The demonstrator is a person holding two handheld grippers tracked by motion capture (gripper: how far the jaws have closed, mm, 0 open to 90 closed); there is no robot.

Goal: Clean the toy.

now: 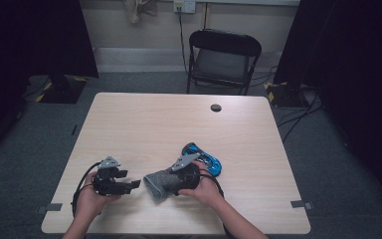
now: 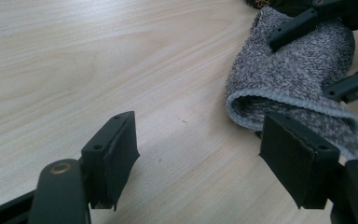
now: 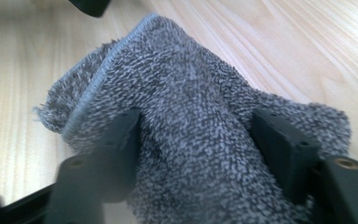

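The right gripper [image 3: 193, 140] is clamped across the bunched grey sock [image 3: 191, 88], which is held low over the table [image 1: 144, 119]. The sock's long axis runs towards the left gripper [image 2: 200, 154], whose jaws stand wide and empty, with the open cuff [image 2: 279, 100] just beside one pad.

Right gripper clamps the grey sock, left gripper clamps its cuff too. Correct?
Not quite. The right gripper does clamp the grey sock, but the left gripper holds nothing: in the left gripper view its jaws stand open over bare table, the cuff just beyond them.
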